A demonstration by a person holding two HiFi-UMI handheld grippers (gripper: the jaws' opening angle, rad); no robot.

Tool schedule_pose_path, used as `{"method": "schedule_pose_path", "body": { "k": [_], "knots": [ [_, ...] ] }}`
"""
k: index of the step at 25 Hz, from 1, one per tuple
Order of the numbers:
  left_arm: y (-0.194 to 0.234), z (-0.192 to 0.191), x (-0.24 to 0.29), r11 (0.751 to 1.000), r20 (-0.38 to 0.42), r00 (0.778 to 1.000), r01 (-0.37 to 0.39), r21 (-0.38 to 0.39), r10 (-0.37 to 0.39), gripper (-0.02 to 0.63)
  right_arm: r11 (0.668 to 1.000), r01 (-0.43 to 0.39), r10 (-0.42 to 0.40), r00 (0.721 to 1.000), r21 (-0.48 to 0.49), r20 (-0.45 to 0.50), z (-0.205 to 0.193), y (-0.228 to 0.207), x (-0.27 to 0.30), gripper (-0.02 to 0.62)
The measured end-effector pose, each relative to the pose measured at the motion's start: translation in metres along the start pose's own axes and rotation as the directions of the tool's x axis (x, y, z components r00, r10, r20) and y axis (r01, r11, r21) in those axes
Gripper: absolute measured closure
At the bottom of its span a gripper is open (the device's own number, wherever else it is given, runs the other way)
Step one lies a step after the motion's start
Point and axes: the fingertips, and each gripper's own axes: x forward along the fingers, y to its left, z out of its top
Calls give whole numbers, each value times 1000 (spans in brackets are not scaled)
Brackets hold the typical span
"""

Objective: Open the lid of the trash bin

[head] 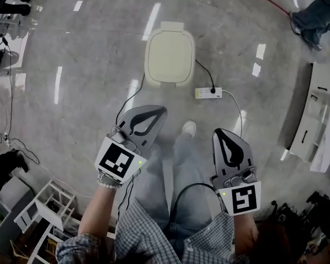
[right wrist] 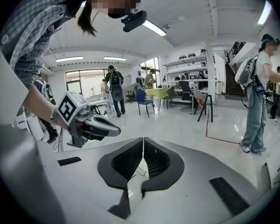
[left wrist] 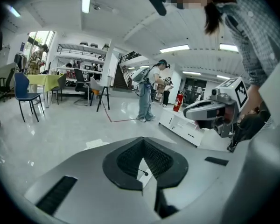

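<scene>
The trash bin [head: 169,56] is cream-coloured and stands on the grey floor ahead of me, its lid flat and closed. Both grippers hang short of it, nearer to me, and touch nothing. My left gripper [head: 163,110] points toward the bin's near edge, its jaws shut tip to tip and empty. My right gripper [head: 216,131] is lower and to the right, also shut and empty. The left gripper view shows the left gripper [left wrist: 142,139] closed, with the right gripper [left wrist: 207,111] beside it. The right gripper view shows the right gripper [right wrist: 143,139] closed and the left gripper [right wrist: 93,125] nearby. Neither gripper view shows the bin.
A white power strip [head: 208,93] lies just right of the bin, its cables trailing across the floor. My shoe [head: 189,128] is between the grippers. A white cabinet [head: 313,120] stands at the right, a white rack [head: 44,210] at lower left. Another person's feet [head: 313,21] are at far right.
</scene>
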Motion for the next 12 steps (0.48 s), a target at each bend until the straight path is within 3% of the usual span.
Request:
{"method": "schedule_pose_path", "body": {
  "k": [6, 12],
  "knots": [
    [20, -36, 31, 999, -49, 998, -46, 10, 47, 607, 1000, 7, -8, 1000, 18, 23, -10, -11, -1, 572],
    [25, -76, 65, 998, -137, 990, -30, 58, 38, 607, 999, 18, -19, 1000, 48, 12, -18, -21, 0, 573]
  ]
}}
